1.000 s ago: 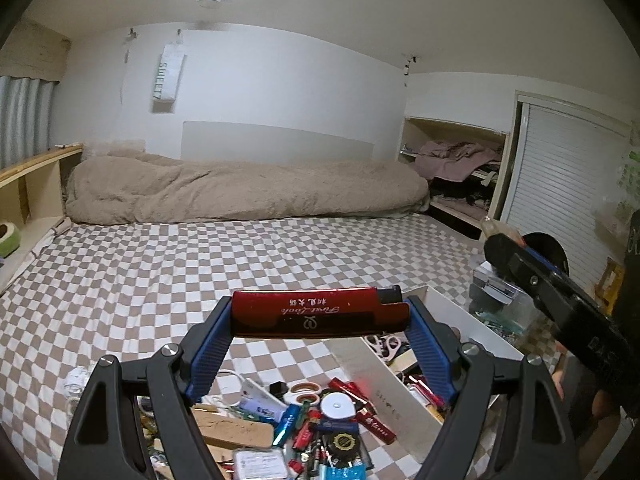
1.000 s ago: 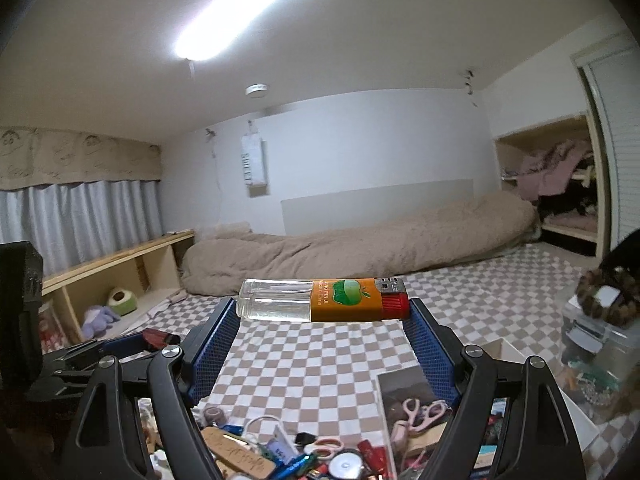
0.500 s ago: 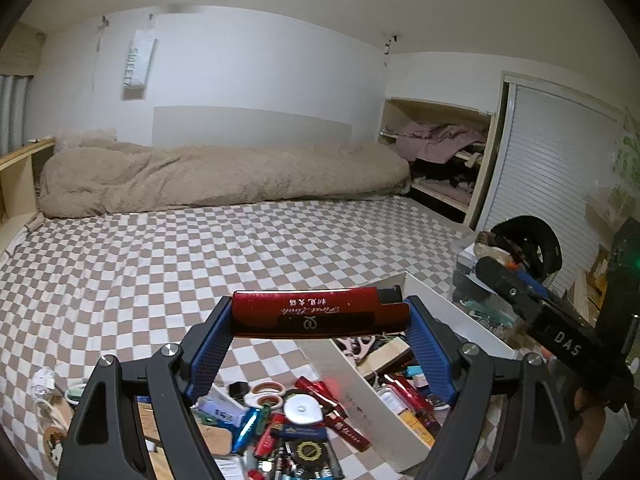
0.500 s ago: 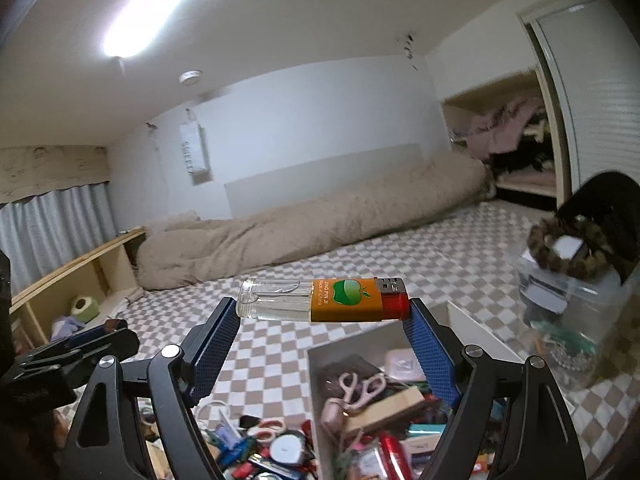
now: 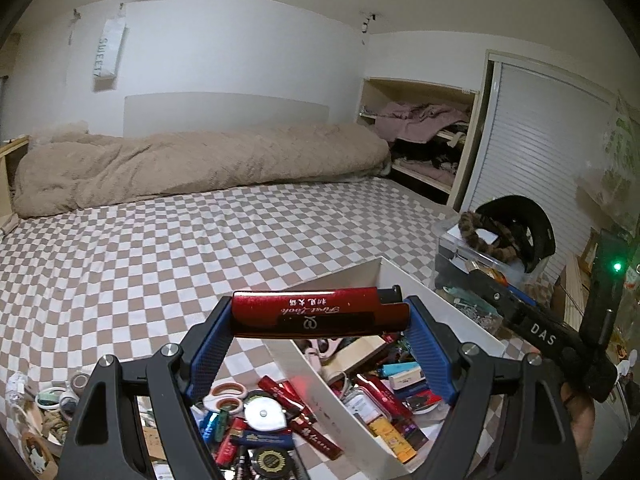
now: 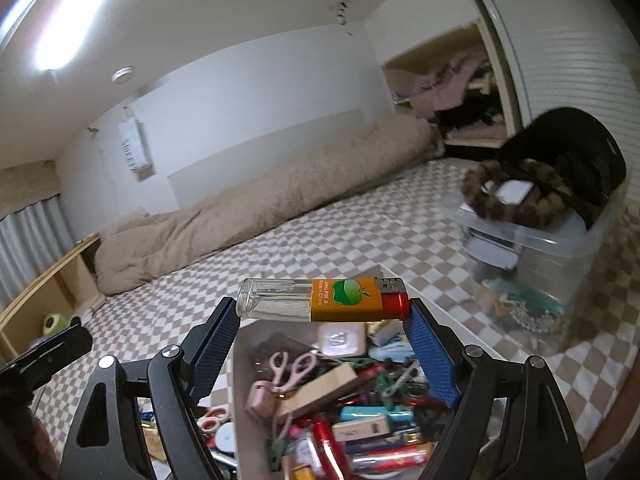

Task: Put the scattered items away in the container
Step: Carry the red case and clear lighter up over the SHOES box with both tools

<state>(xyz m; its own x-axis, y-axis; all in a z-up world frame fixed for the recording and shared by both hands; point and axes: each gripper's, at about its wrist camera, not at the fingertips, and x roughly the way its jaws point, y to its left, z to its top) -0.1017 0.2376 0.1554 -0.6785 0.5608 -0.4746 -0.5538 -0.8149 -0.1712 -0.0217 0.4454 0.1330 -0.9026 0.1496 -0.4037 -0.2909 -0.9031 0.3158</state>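
Both lighters now carried over the white box
The left gripper (image 5: 320, 316) pinches a glossy red lighter (image 5: 320, 313) lengthwise; the right gripper (image 6: 322, 312) pinches a clear, orange-labelled lighter (image 6: 322, 300); the white rectangular box (image 5: 308, 376) has drawn closer beneath.

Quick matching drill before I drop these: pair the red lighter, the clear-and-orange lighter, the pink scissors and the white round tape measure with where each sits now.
1. red lighter
2. clear-and-orange lighter
3. pink scissors
4. white round tape measure

A. inside the white box
B. in the right gripper
C. outside the box
D. in the left gripper

Pairs: 1-D, 2-B, 3-A, 4-C
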